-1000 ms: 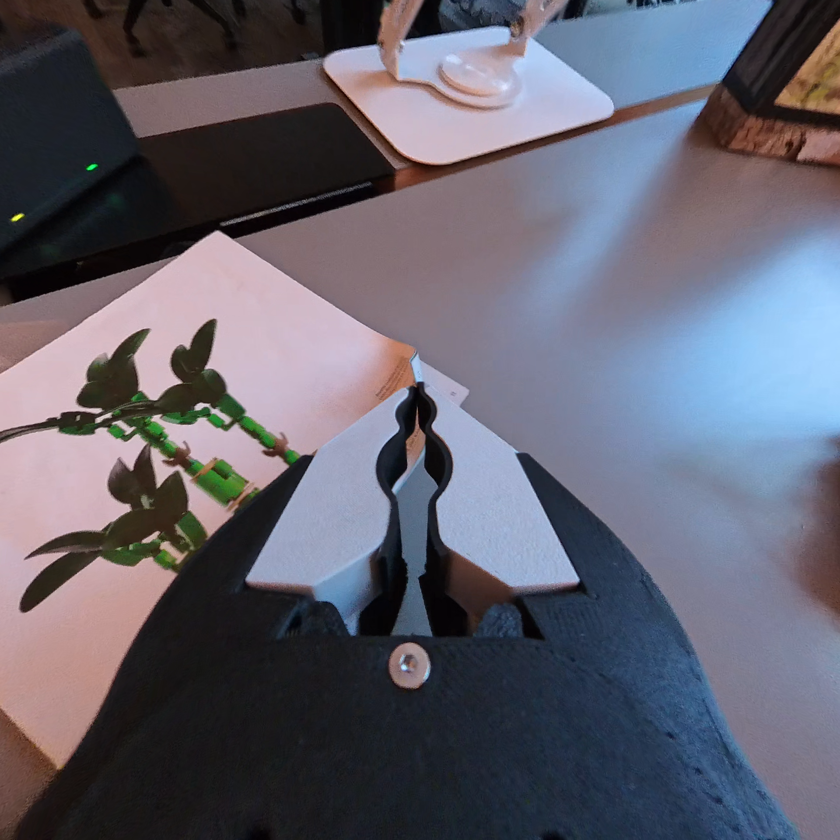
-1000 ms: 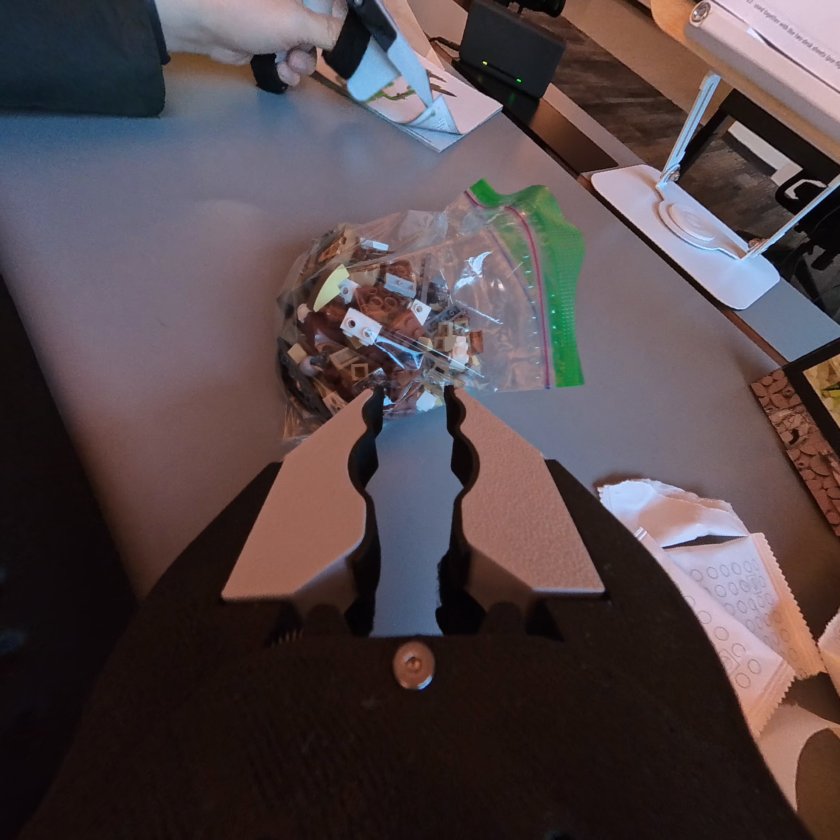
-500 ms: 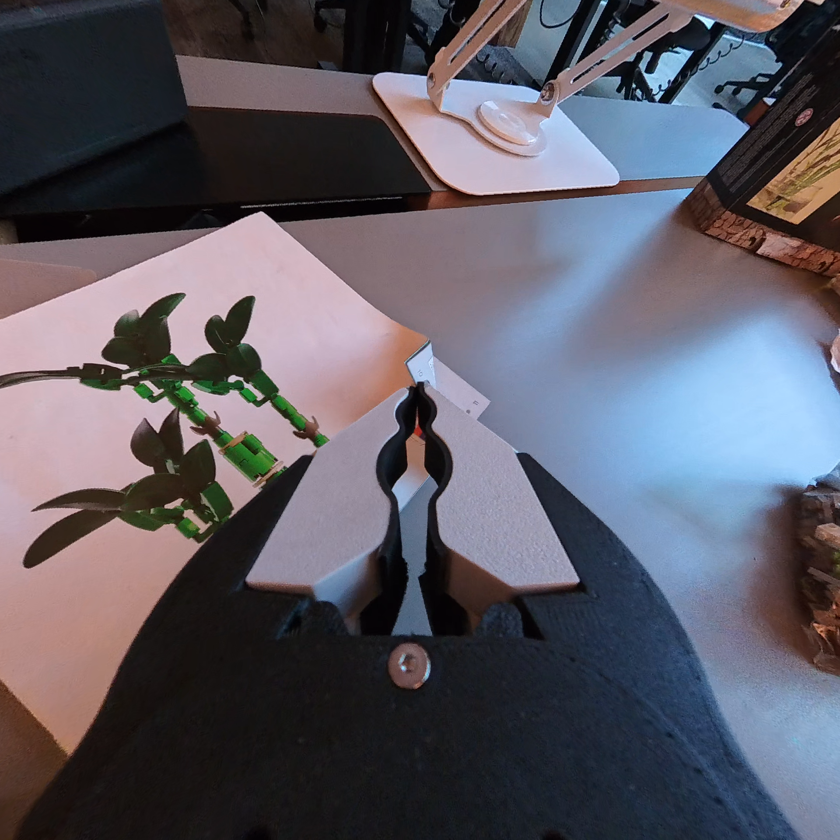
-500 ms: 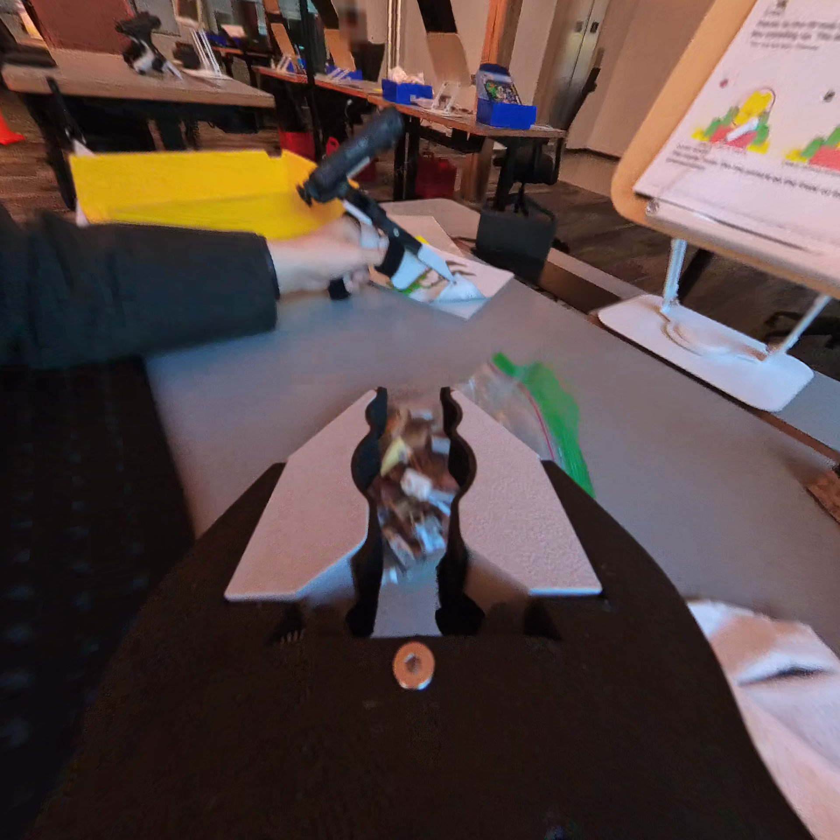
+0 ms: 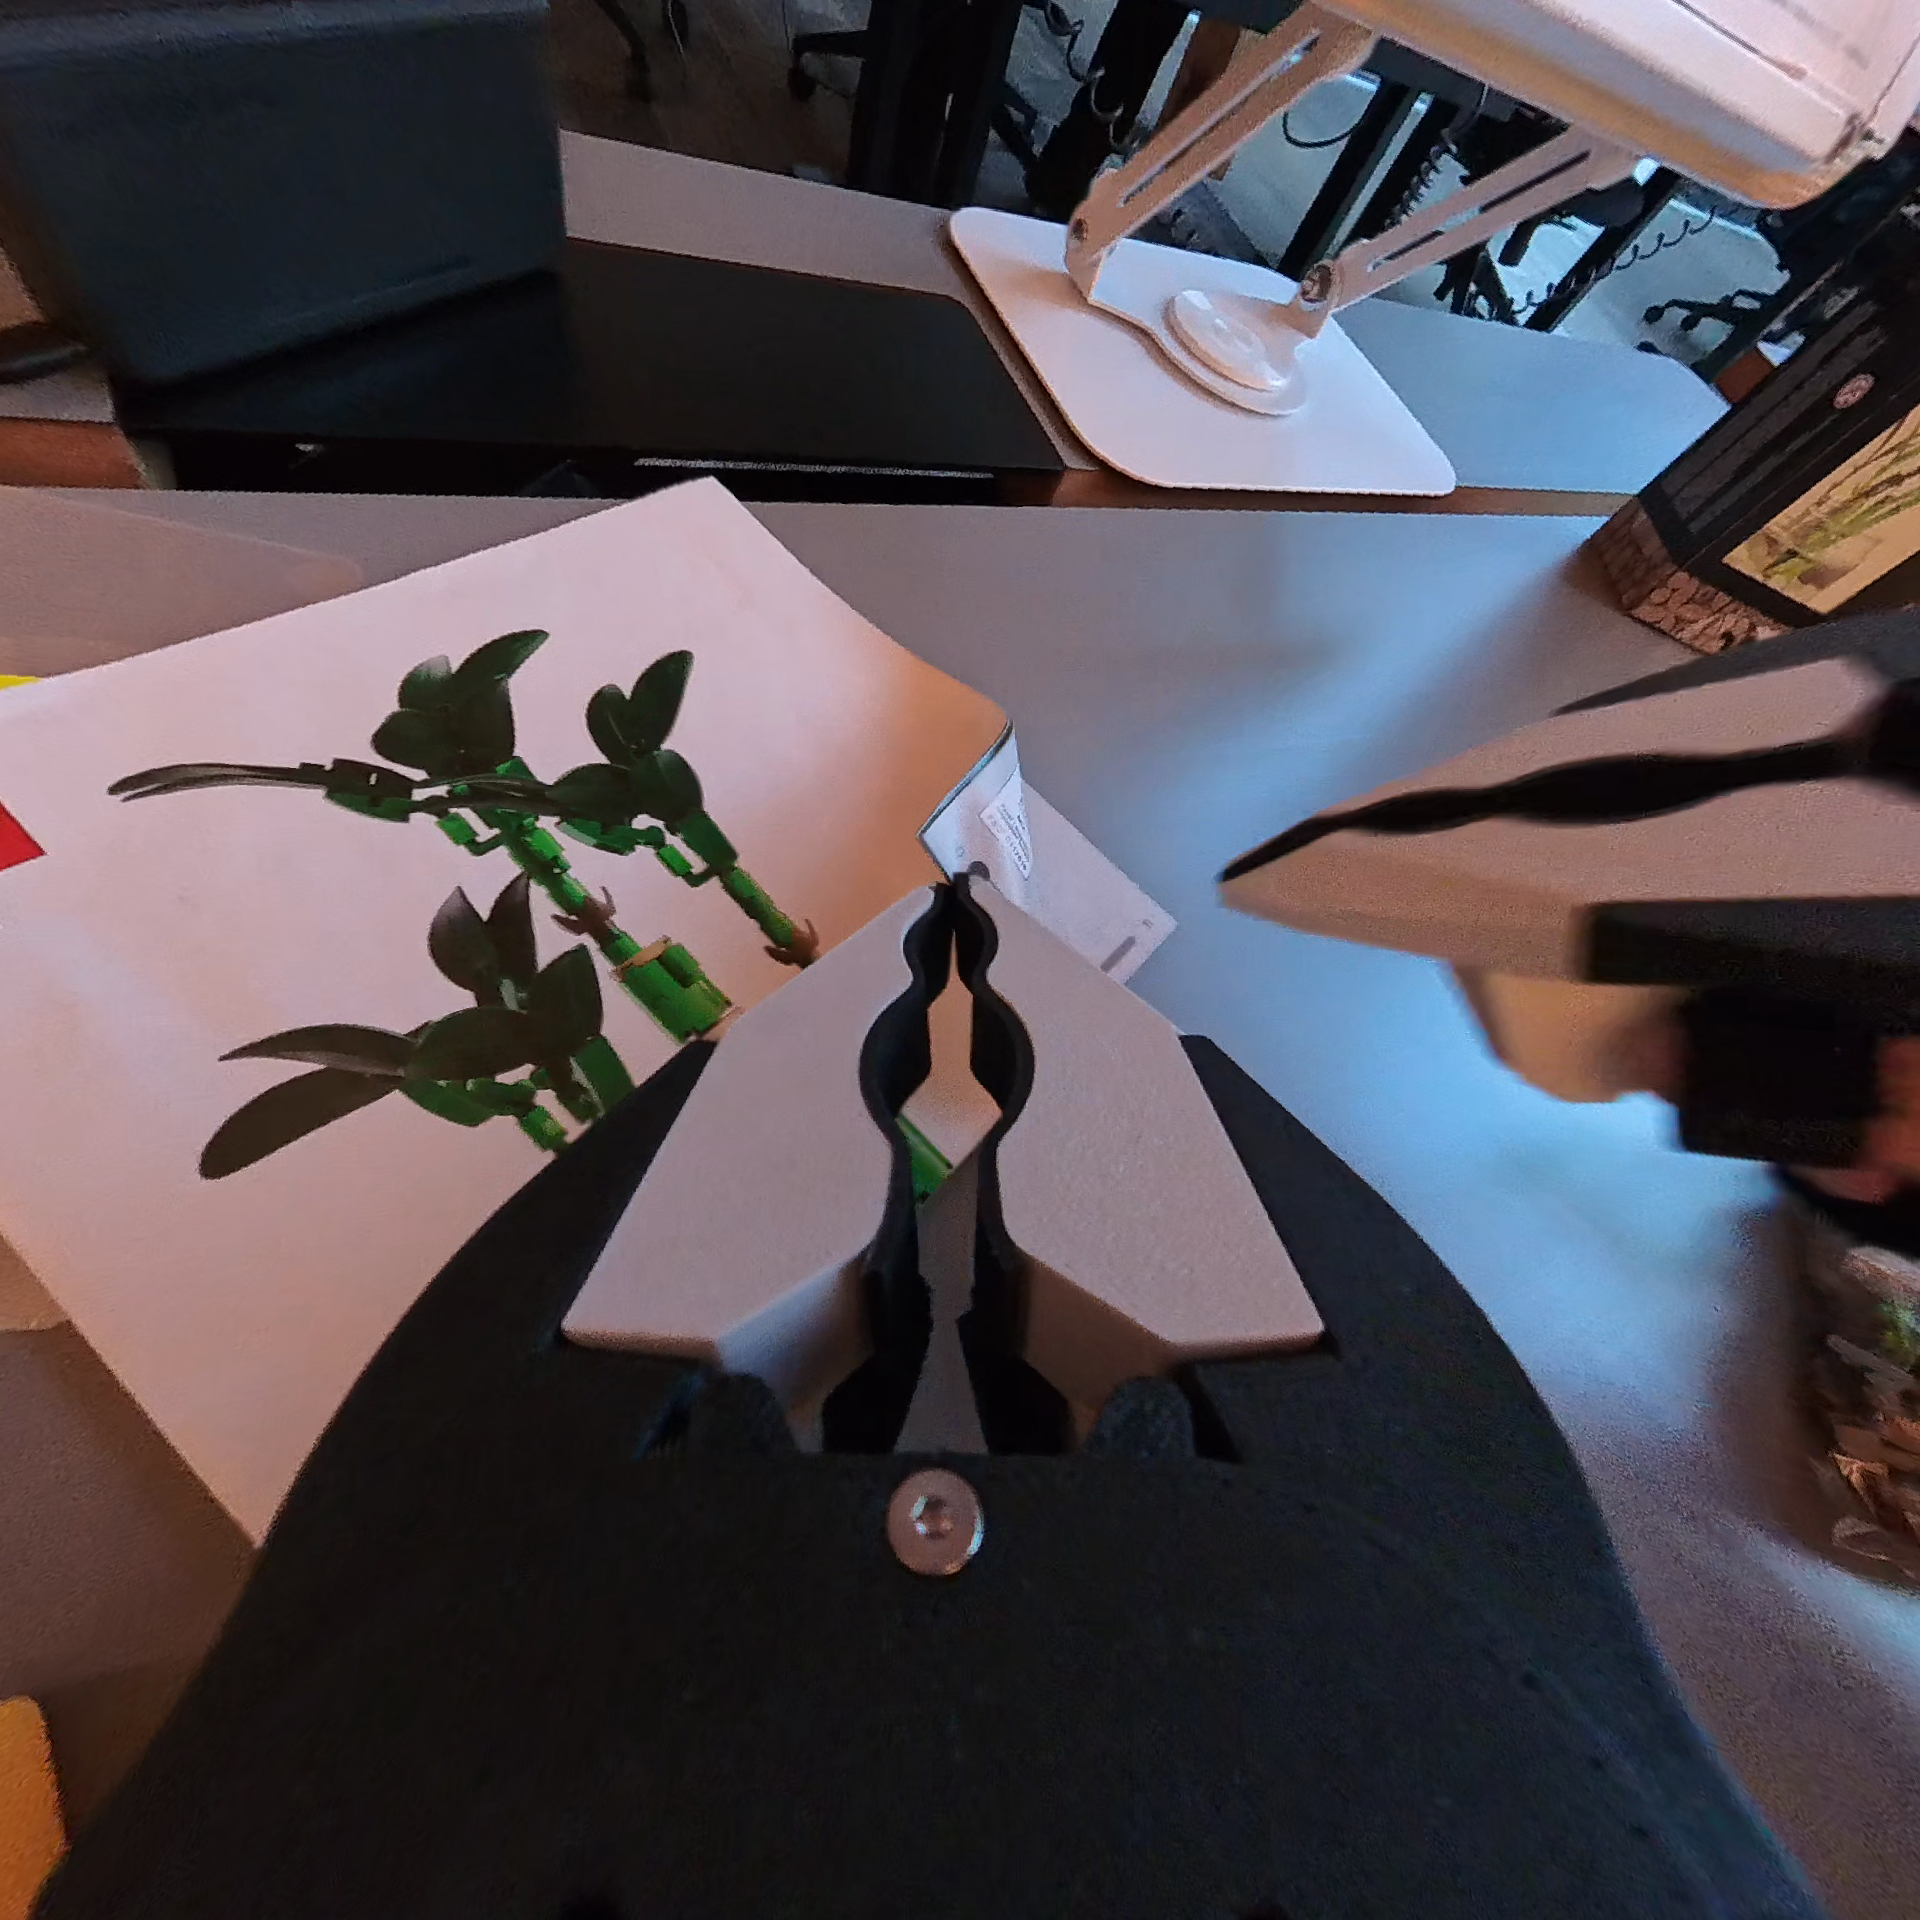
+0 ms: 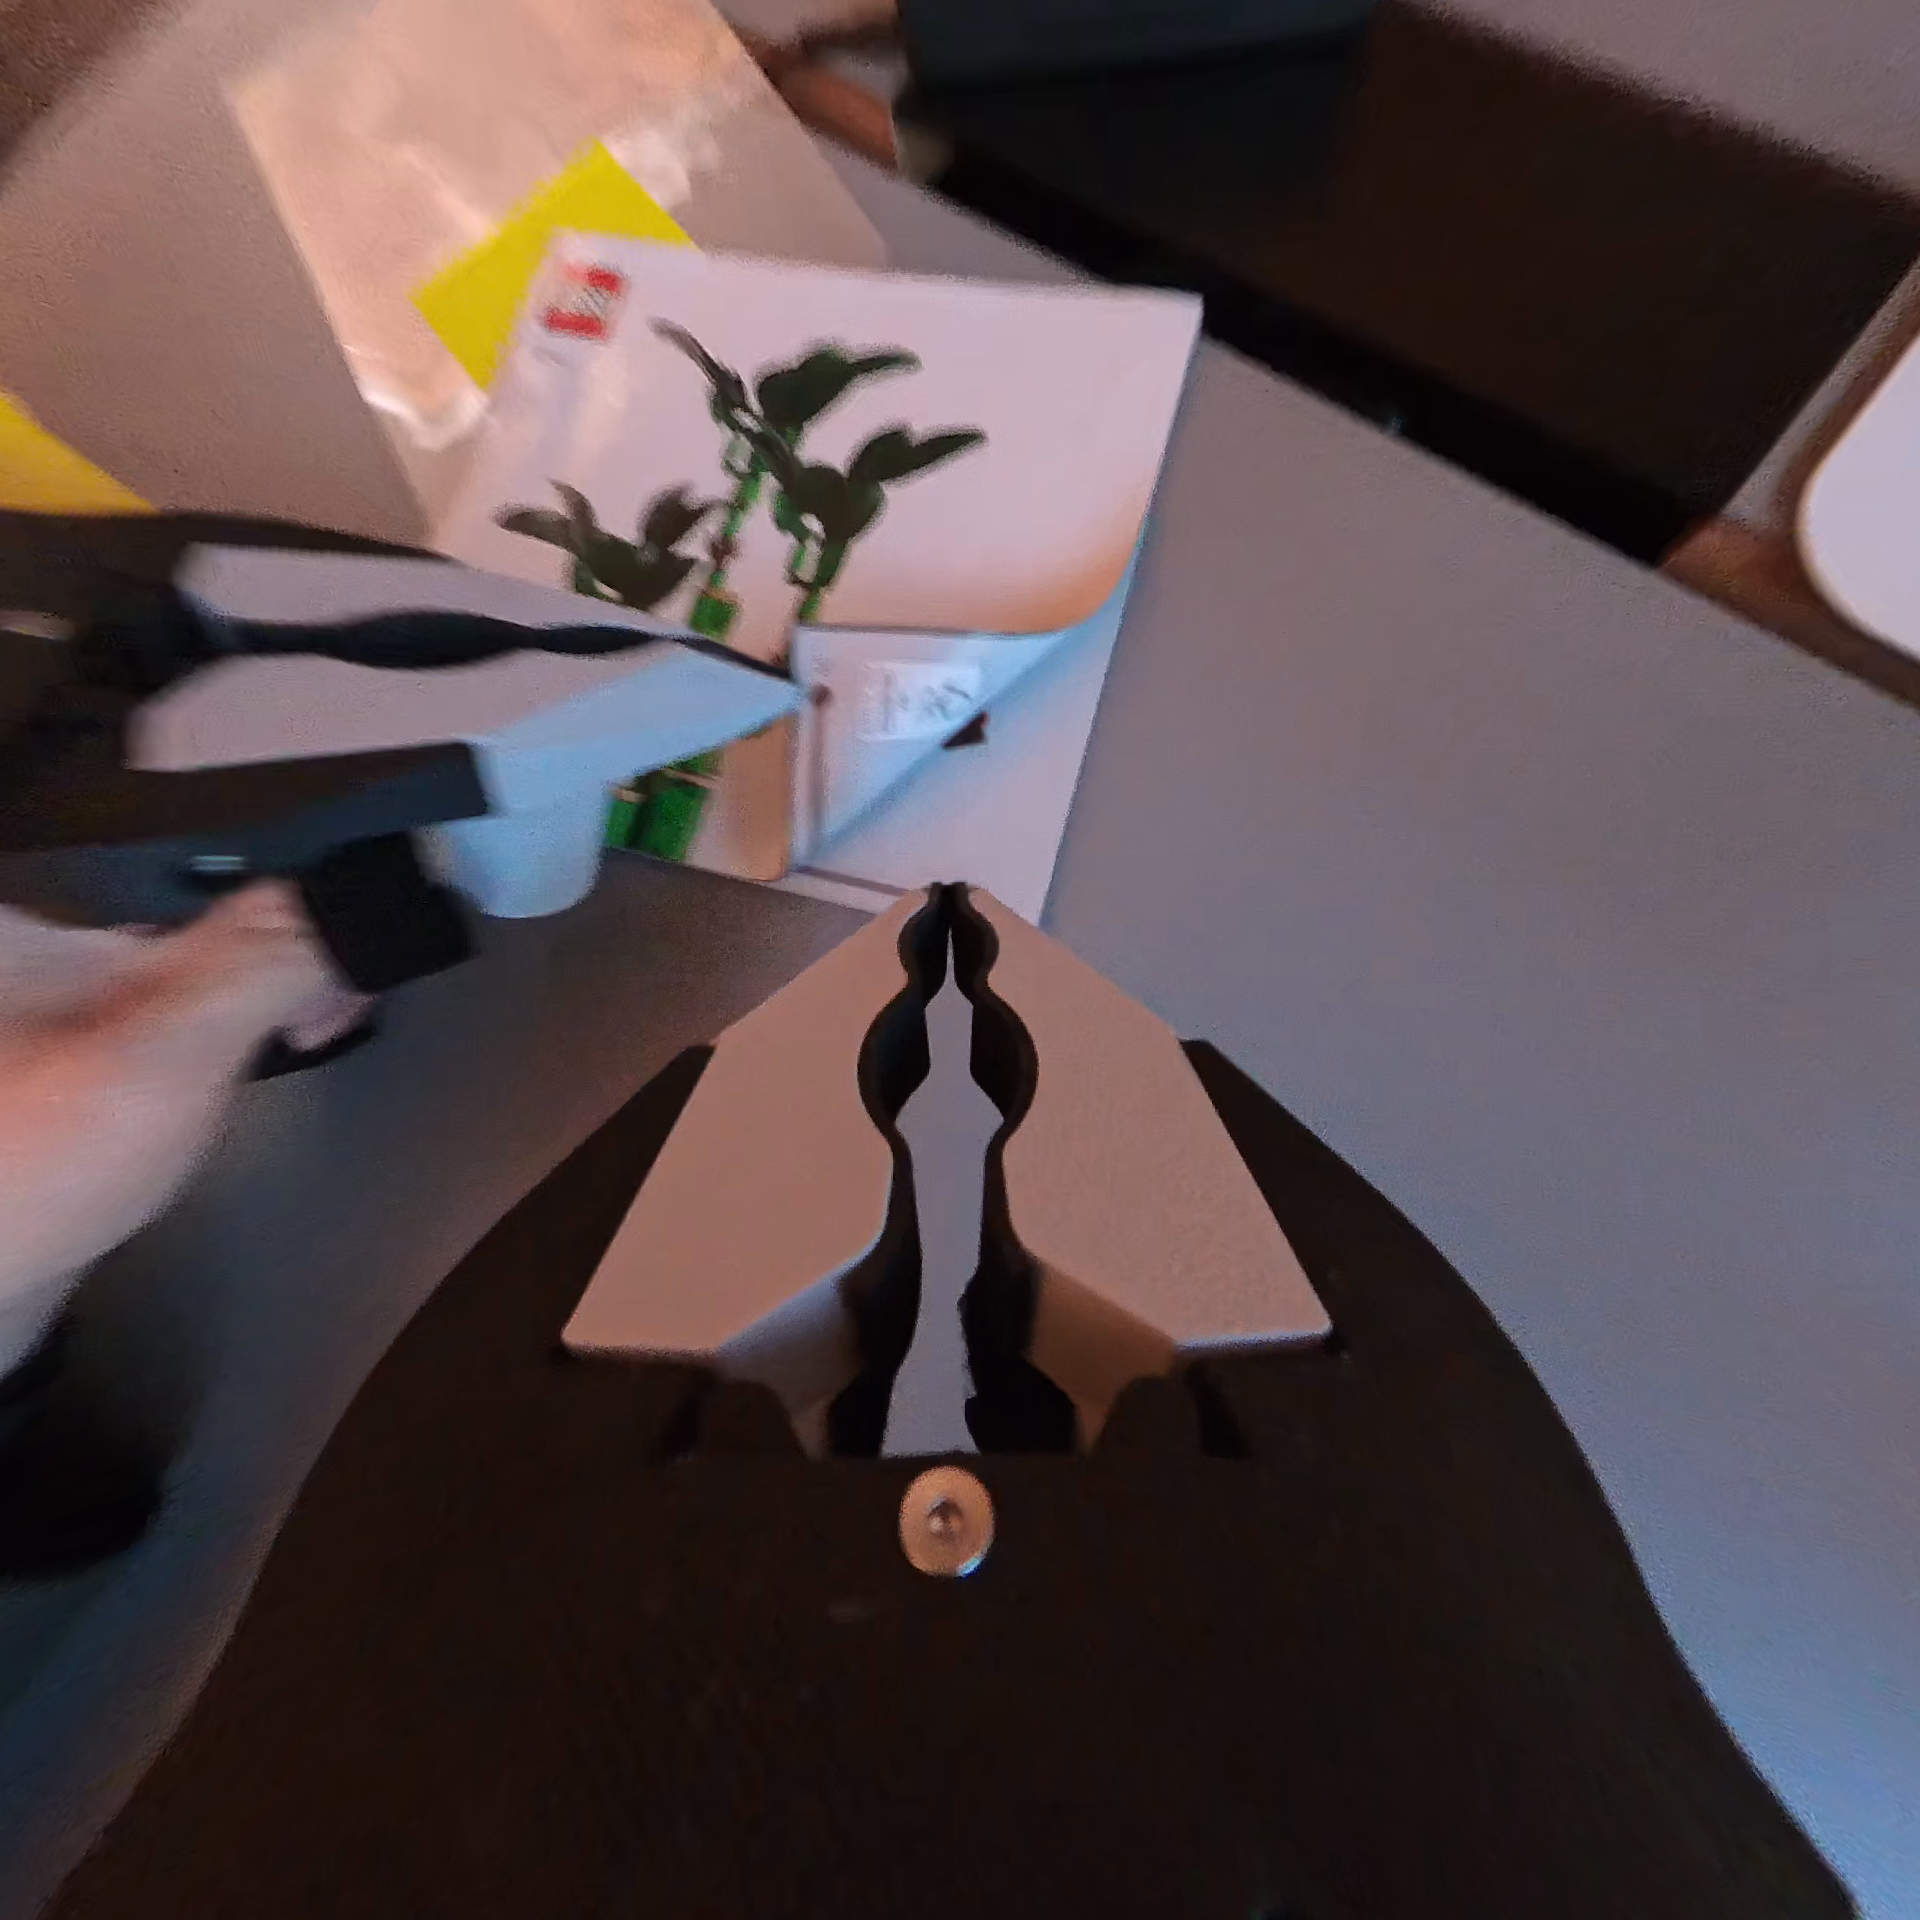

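Observation:
A white instruction booklet (image 5: 312, 935) with a green plant picture on its cover lies on the grey table (image 5: 1299, 644). My left gripper (image 5: 958, 894) is shut on the cover's near right corner and holds it curled up, so a printed inner page (image 5: 1049, 883) shows beneath. My right gripper (image 6: 948, 896) is shut and empty, just above the table, its tips close to the booklet's (image 6: 987, 416) lifted corner. In the left wrist view the right gripper (image 5: 1236, 883) comes in from the right. In the right wrist view the left gripper (image 6: 790, 686) pinches the folded cover, with a hand (image 6: 104, 1039) behind it.
A clear bag of small bricks (image 5: 1870, 1403) lies at the right edge. A white stand base (image 5: 1195, 395) and a black device (image 5: 270, 177) sit at the back. A dark picture box (image 5: 1818, 499) stands far right. A yellow sheet (image 6: 551, 260) lies beyond the booklet. My hands' fingertips stand some 6 centimeters from each other. The black device (image 5: 270, 177) lies around 20 centimeters away from my left fingertips.
My right gripper has left the bag of bricks, closed, and swung left to the booklet's corner. My left gripper still holds the cover's corner, lifted slightly more.

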Motion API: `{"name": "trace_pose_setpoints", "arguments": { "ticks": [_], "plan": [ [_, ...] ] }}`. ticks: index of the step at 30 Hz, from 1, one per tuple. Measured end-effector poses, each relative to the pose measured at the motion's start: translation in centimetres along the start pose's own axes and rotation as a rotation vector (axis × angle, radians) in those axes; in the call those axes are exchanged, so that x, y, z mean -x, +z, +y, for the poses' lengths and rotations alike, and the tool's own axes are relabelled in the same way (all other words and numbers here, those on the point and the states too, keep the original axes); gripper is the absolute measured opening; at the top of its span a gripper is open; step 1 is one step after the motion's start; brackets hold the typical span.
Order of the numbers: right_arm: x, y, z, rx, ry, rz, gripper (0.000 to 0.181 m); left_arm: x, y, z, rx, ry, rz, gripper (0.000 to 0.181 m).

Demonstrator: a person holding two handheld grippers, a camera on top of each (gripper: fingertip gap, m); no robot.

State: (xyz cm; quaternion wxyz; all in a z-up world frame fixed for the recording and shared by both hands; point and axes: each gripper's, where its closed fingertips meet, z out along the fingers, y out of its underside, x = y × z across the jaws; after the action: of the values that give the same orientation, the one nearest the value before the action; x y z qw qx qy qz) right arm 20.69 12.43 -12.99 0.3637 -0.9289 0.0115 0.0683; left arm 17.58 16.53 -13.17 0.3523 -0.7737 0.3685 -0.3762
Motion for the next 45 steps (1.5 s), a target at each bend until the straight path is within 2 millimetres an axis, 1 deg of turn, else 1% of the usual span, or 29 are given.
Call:
{"name": "trace_pose_setpoints", "arguments": {
  "ticks": [1,3,6,8,9,10,11,13,16,18,20,22,24,27,30,33,35,36,38,40,41,43,45],
  "plan": [
    [-0.3,1.4,0.6,0.025,-0.013,0.005,0.000,0.2,-0.1,0.0,-0.004,-0.012,0.000,0.000],
    [-0.1,3.3,1.2,0.040,-0.042,-0.025,0.000,0.1,-0.2,-0.4,-0.033,-0.048,0.010,0.000],
    [-0.1,4.2,0.6,0.016,-0.071,-0.014,0.000,0.0,-0.5,-1.2,-0.091,-0.047,0.015,0.002],
    [-0.3,4.4,0.4,0.031,-0.094,0.005,0.000,-0.4,-0.5,-1.2,-0.095,-0.025,0.033,0.032],
    [-0.2,4.5,0.3,0.034,-0.102,0.011,0.000,-0.6,-0.3,-1.0,-0.080,-0.020,0.039,0.040],
    [-0.1,4.6,0.2,0.033,-0.116,0.016,0.000,-0.7,0.0,-0.7,-0.060,-0.014,0.045,0.044],
    [-0.1,4.7,0.1,0.029,-0.132,0.021,0.000,-1.0,0.2,-0.4,-0.039,-0.001,0.054,0.044],
    [0.0,4.8,0.0,0.016,-0.148,0.031,0.000,-1.5,0.5,0.0,-0.005,0.048,0.065,0.036],
    [0.0,4.9,-0.1,0.007,-0.120,0.016,0.000,-1.4,0.6,0.9,0.048,0.185,0.007,0.030],
    [0.0,4.9,-0.2,0.007,-0.087,-0.007,0.000,-1.4,0.8,1.9,0.103,0.292,-0.031,0.039],
    [0.1,4.9,-0.2,0.009,-0.061,-0.034,0.000,-1.1,1.1,2.7,0.154,0.416,-0.104,0.039],
    [0.1,4.9,-0.2,0.011,-0.039,-0.053,0.000,-0.9,1.3,2.8,0.158,0.557,-0.182,0.039],
    [0.1,4.9,-0.2,0.008,-0.042,-0.062,0.000,-1.0,1.4,2.6,0.144,0.630,-0.221,0.029],
    [0.1,4.9,-0.2,0.006,-0.063,-0.062,0.000,-0.8,1.4,2.6,0.149,0.605,-0.230,0.020],
    [0.1,4.9,-0.2,0.009,-0.078,-0.057,0.000,-0.2,1.2,2.5,0.152,0.559,-0.231,0.001],
    [0.0,4.8,-0.2,0.005,-0.083,-0.053,0.000,0.2,1.0,2.0,0.129,0.483,-0.224,0.000],
    [-0.6,4.3,-0.1,0.016,-0.088,-0.007,0.000,0.1,0.7,1.3,0.088,0.384,-0.185,0.000],
    [-0.8,3.7,-0.4,-0.002,-0.091,0.005,0.000,-0.2,0.4,0.9,0.058,0.329,-0.149,0.000],
    [-1.3,1.4,-1.4,-0.057,-0.070,0.032,0.000,-1.5,-0.1,-0.1,-0.006,0.222,-0.045,0.000],
    [-2.1,-1.2,-2.0,-0.091,-0.026,0.047,0.000,-3.7,-0.4,-0.8,-0.053,0.145,0.083,0.000],
    [-2.6,-2.4,-1.8,-0.091,-0.001,0.052,0.000,-4.8,-0.4,-0.9,-0.062,0.132,0.131,0.000],
    [-3.9,-4.5,-0.7,-0.062,0.036,0.074,0.000,-7.5,-0.3,-0.9,-0.076,0.156,0.222,0.000],
    [-5.6,-6.5,0.8,-0.049,0.070,0.110,0.000,-11.3,-0.5,-1.3,-0.104,0.216,0.349,0.000]
  ]
}}
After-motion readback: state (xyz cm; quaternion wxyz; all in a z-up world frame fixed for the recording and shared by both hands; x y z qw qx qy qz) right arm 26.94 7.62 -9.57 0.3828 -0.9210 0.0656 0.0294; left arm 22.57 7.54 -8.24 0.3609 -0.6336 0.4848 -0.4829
